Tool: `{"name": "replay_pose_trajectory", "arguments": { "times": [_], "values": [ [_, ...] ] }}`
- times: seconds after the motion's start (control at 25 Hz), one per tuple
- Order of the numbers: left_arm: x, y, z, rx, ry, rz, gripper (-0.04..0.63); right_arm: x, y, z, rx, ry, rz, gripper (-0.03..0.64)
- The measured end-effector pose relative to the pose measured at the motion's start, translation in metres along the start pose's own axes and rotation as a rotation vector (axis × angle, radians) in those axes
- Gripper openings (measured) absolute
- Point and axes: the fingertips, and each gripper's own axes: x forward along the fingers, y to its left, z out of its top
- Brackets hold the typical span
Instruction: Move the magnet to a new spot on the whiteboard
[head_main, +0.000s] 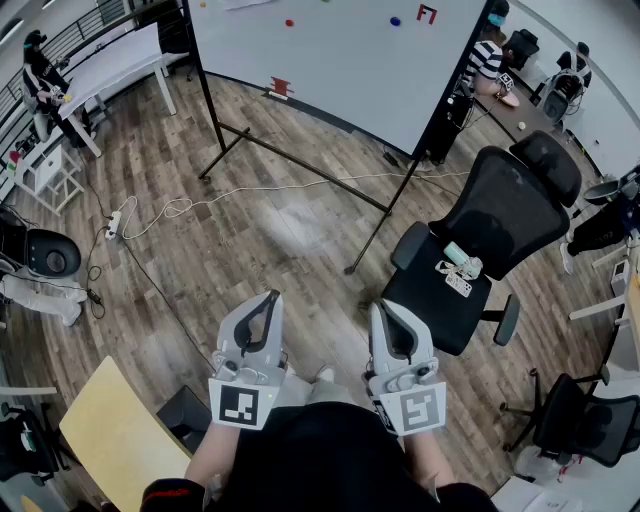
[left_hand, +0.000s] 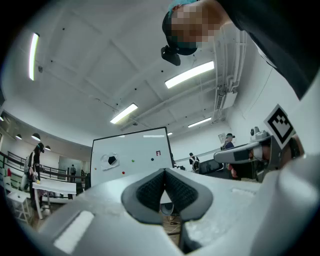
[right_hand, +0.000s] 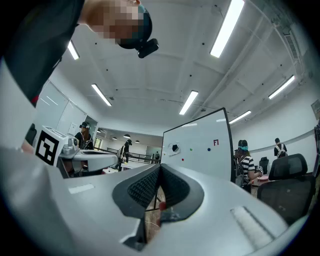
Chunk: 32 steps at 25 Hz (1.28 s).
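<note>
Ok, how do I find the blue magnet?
Look at the big whiteboard on its black stand. Find the small red label on it; the blue magnet is the dot just left of that. It is the only blue one: the others are a red dot and a green dot.

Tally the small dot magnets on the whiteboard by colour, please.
Red magnet: 1
Green magnet: 1
Blue magnet: 1
Total: 3
An orange speck at the board's left edge is too small to tell, so it is not counted.
</note>
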Motion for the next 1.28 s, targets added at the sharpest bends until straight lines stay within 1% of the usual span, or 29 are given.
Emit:
{"name": "replay_pose_trajectory", "arguments": {
  "times": [0.28,0.6,0.76,1.04,1.28],
  "values": [
    [-0.002,0.001,-0.003,0.006,0.017,0.004,0.002,0.005,0.001,-0.002,0.000,0.007,0.017,0.002],
    [-0.002,0.011,-0.003,0.003,0.007,0.002,0.002,0.012,0.007,-0.002,-0.003,0.012,0.004,0.002],
    [-0.005,0.016,-0.007,-0.005,0.002,0.000,0.002,0.014,0.013,-0.003,0.011,0.004,-0.007,0.002],
    [-0.014,0.038,-0.011,0.000,0.000,-0.013,0.002,0.029,0.030,-0.001,-0.010,0.016,-0.039,0.002],
    [-0.020,0.059,-0.011,0.006,-0.023,-0.022,0.002,0.039,0.047,-0.001,-0.013,0.005,-0.054,0.002]
  ]
}}
